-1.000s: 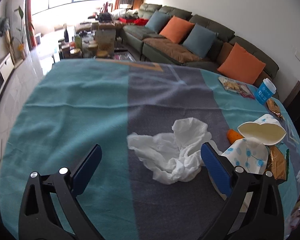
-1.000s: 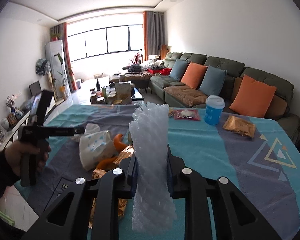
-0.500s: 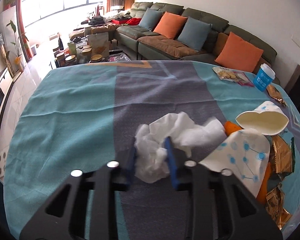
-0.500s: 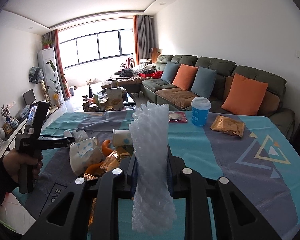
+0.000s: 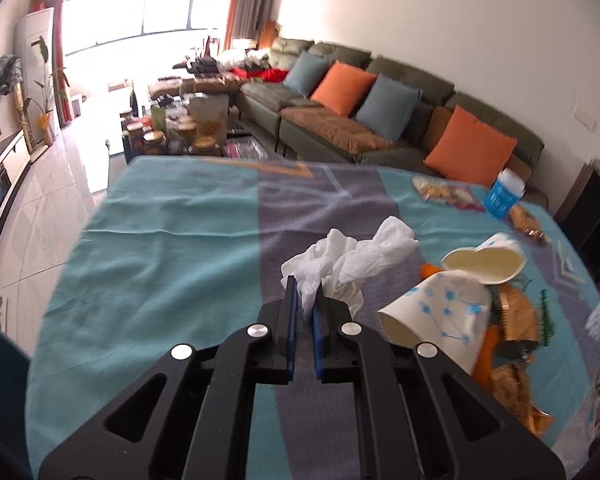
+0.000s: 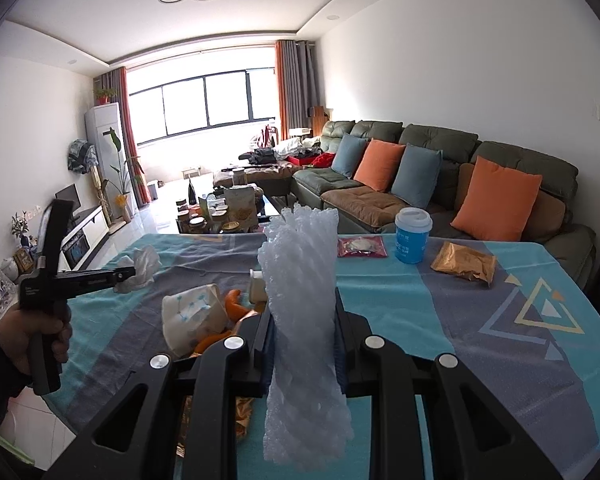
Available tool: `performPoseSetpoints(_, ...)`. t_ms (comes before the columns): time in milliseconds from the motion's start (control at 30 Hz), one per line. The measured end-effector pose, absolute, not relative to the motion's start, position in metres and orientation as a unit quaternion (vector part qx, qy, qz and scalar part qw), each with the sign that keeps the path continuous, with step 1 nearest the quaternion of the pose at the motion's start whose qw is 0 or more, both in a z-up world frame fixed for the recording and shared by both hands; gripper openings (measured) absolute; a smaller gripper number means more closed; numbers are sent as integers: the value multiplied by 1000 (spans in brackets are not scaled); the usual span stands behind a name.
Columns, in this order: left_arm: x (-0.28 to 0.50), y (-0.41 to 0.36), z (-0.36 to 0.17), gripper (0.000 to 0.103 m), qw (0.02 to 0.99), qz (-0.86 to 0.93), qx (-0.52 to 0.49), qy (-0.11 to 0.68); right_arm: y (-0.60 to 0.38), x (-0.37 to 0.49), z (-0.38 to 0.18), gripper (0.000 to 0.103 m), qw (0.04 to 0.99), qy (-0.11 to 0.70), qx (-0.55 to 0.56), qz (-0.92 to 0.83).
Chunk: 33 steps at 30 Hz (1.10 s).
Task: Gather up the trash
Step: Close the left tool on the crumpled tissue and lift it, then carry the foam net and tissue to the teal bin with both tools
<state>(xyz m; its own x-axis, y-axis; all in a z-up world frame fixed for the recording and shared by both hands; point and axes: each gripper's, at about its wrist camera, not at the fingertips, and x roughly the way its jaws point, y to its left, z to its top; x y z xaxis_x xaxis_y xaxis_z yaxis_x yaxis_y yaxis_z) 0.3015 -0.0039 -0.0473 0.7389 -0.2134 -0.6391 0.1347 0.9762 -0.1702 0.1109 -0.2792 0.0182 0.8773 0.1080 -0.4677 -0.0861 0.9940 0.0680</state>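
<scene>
My left gripper is shut on a crumpled white tissue, which hangs lifted off the teal and grey tablecloth. The right wrist view shows the same left gripper, held by a hand, with the tissue at its tip. My right gripper is shut on an upright white foam net sleeve. A pile of trash lies between them: crushed paper cups, orange peel and gold wrappers.
A blue cup with a white lid, a gold snack bag and a dark red packet lie on the far side of the table. A green sofa with orange and blue cushions runs along the wall. A cluttered coffee table stands beyond.
The left gripper went from wide open around the tissue to shut on it, then rose and drew the tissue up off the cloth. The right gripper kept still with the foam sleeve.
</scene>
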Motion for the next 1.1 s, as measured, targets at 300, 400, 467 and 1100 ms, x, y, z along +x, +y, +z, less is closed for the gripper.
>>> performPoseSetpoints(300, 218, 13, -8, 7, 952, -75, -63, 289, -261, 98, 29, 22, 971, 225, 23, 73)
performPoseSetpoints(400, 193, 14, 0, 7, 958, -68, -59, 271, -253, 94, 31, 22, 971, 222, 25, 84)
performPoseSetpoints(467, 179, 15, 3, 7, 961, -64, -53, 262, -246, 92, 33, 22, 971, 217, 24, 94)
performPoseSetpoints(1100, 65, 67, 26, 7, 978, -2, -68, 196, -135, 92, 53, 22, 954, 186, 16, 236)
